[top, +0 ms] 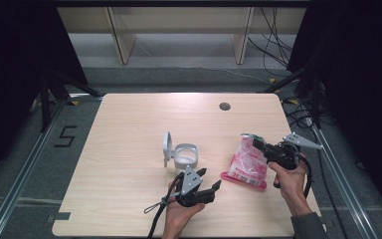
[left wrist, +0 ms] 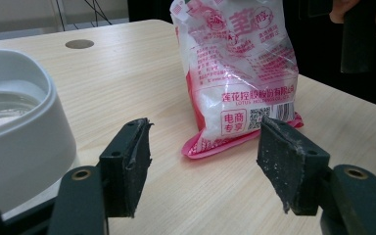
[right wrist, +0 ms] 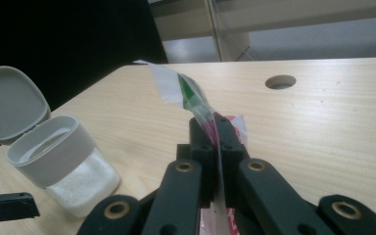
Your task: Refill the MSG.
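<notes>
A pink and white plastic bag (top: pixel 246 160) of white granules stands on the table, right of centre; its printed face (left wrist: pixel 237 68) fills the middle of the left gripper view. My right gripper (top: pixel 260 145) is shut on the bag's top edge (right wrist: pixel 196 105), its jaws pinching the thin film. A white container (top: pixel 185 155) with its hinged lid (top: pixel 167 146) flipped up sits at the table's middle and holds white granules (right wrist: pixel 85 183). My left gripper (top: pixel 210 180) hovers just in front of the container, open, with nothing between its pads (left wrist: pixel 134 164).
A round cable hole (top: pixel 224 106) lies in the tabletop near the far edge. Wooden shelf legs (top: pixel 119 35) stand on the floor beyond the table. Cables (top: pixel 273 45) trail on the floor at the far right.
</notes>
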The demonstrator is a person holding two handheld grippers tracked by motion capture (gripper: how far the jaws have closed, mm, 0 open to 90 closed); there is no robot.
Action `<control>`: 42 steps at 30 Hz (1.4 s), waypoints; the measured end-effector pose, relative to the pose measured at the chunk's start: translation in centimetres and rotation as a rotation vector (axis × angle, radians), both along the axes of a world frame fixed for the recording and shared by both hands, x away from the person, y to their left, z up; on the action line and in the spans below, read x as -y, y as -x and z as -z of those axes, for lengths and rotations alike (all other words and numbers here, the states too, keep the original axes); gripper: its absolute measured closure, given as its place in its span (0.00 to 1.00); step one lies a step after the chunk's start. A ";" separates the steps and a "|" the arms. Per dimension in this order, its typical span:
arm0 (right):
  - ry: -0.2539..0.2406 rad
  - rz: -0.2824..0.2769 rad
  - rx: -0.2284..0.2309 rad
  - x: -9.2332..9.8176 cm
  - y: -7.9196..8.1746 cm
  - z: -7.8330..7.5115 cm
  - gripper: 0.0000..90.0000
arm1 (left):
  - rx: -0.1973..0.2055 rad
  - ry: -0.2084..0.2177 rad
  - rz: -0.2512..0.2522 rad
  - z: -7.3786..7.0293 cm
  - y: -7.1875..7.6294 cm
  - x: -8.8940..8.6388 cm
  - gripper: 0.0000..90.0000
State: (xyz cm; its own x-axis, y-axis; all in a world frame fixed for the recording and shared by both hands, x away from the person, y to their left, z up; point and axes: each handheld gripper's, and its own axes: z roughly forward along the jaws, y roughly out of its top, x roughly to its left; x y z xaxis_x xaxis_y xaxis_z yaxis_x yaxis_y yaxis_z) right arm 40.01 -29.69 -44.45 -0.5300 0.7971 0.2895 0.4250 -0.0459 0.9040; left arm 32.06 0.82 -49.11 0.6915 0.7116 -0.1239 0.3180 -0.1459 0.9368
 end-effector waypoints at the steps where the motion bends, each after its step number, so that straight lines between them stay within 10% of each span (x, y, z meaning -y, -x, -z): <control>1: -0.016 -0.001 -0.010 0.0 -0.1 0.1 1.00 | 0.000 0.000 0.002 0.0 0.0 0.0 0.40; 25: 0.039 0.080 -0.048 1.6 -0.8 2.0 0.93 | -0.024 -0.035 -0.032 0.3 1.2 -2.1 0.38; 42: 0.009 0.135 -0.095 1.9 0.1 2.3 0.69 | -0.020 -0.061 -0.080 -0.5 1.4 -4.3 0.36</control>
